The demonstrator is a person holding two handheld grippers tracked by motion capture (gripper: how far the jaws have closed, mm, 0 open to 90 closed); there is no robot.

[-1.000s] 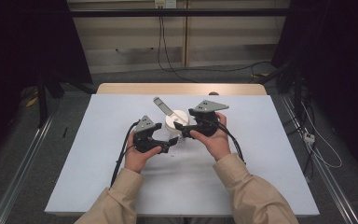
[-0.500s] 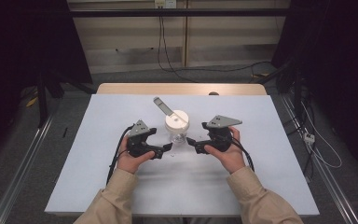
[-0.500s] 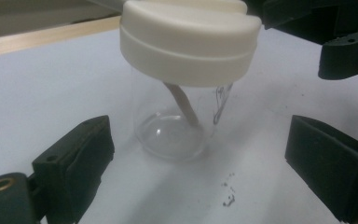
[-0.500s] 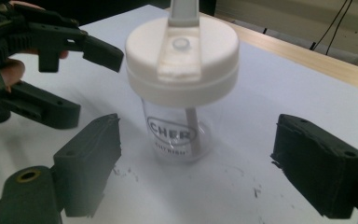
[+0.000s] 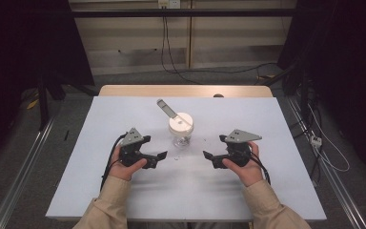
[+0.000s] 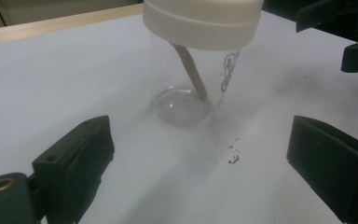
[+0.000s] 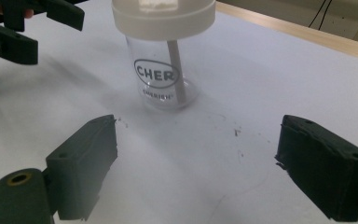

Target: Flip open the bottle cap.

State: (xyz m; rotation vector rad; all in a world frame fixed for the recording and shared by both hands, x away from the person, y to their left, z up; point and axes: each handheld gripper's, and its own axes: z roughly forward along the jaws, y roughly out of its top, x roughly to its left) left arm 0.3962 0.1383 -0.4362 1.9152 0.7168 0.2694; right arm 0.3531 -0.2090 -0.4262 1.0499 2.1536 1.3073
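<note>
High view: one clear glass jar [image 5: 180, 136] stands upright on the white table [image 5: 100, 181], its long axis vertical, capped by one cream lid [image 5: 180, 122]. One grey handle [image 5: 167, 109] slants up out of the lid, pointing away from the person and to the left. One thin stem [image 6: 191, 72] runs down inside the glass to its base, tilted off vertical. The right gripper view shows the printed letters "CHER" [image 7: 157, 72] on the jar's wall.

Two grippers flank the jar, both nearer the person than it is and apart from it. The left gripper [image 5: 158, 156] is to the jar's left, its jaws spread wide with nothing between them. The right gripper [image 5: 208, 157] is to the jar's right, jaws likewise spread and empty. A few dark specks [image 6: 233, 156] lie on the table just in front of the jar.
</note>
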